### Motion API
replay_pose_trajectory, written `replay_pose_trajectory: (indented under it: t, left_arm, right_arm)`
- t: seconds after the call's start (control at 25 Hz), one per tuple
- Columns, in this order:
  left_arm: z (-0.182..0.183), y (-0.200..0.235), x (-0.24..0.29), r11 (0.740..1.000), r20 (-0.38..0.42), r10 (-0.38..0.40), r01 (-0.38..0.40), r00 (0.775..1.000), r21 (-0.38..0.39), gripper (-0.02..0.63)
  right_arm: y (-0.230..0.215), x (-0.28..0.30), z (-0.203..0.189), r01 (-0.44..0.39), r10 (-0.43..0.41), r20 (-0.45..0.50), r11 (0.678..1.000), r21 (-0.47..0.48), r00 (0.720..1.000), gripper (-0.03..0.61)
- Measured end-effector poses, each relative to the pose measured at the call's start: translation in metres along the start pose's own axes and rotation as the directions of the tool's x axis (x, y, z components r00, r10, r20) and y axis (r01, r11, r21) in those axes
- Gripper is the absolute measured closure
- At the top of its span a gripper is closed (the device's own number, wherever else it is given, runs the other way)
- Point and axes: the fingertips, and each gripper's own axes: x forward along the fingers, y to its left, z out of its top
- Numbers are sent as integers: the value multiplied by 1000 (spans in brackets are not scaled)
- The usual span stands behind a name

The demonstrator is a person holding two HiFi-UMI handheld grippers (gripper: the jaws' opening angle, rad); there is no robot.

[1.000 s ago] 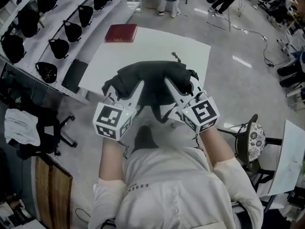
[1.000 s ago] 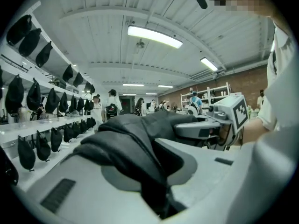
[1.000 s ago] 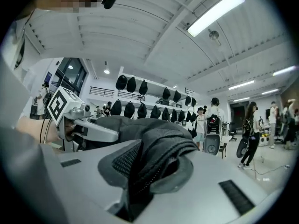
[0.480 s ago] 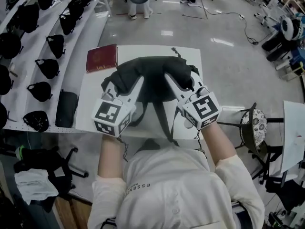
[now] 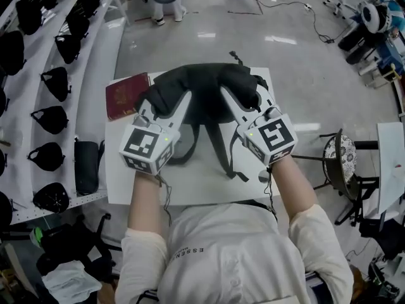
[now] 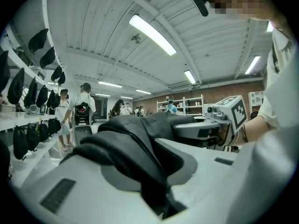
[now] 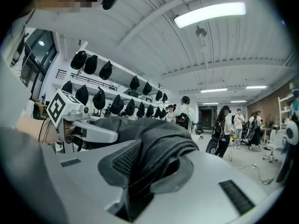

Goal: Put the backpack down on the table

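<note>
Black fabric, bunched: the backpack (image 5: 202, 94) hangs between both grippers over the far half of the white table (image 5: 190, 185).

- Left gripper (image 5: 166, 101): jaws clamped on a thick fold of the bag, fabric filling the gap in its own view.
- Right gripper (image 5: 243, 97): the same, jaws pinched on a padded, mesh-faced fold.
- Straps (image 5: 218, 147) trail down toward the person; the ends look to lie on the tabletop.

Change over the last second: the table has gone from lying ahead of the bag, with floor beneath it, to sitting squarely under it. The red book (image 5: 126, 95) was beyond the bag and is now just beside it at the left. Both grips look unchanged. My reading: the carry is about done, and what remains is the lowering and letting go.

Hard to make out:
- The bag's underside is hidden by its own bulk, so I cannot tell whether it already touches the table. It probably hangs just clear.
- The table's far edge is hidden behind the bag, and part of the near edge is under the person's sleeves and shoulders.
- The jaw pads are buried in cloth.
- Both gripper views look level across the room, at the shelves of dark caps (image 5: 47, 81) and distant people. Neither shows the tabletop.
</note>
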Motion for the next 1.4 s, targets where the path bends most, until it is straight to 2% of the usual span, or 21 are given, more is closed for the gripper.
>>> replay_pose_trajectory:
  t: [0.28, 0.52, 0.84, 1.12, 1.4]
  left_arm:
    - [-17, 41, 34, 999, 42, -35, 34, 998, 22, 531]
    - [-39, 58, 47, 999, 59, -28, 27, 998, 17, 531]
    - [-58, 51, 52, 999, 56, -45, 43, 997, 29, 531]
    - [-73, 39, 42, 998, 23, -25, 26, 999, -53, 531]
    - [-90, 13, 26, 999, 9, -14, 15, 1000, -48, 531]
  right_arm:
    - [-21, 44, -19, 45, -45, 7, 999, -3, 999, 494]
    - [-25, 64, -41, 63, -63, 6, 998, -7, 998, 494]
    - [-24, 60, -64, 68, -67, -13, 997, 22, 998, 493]
    - [-15, 48, -75, 63, -60, -42, 997, 51, 997, 491]
    - [1, 22, -95, 59, -51, -67, 991, 121, 996, 486]
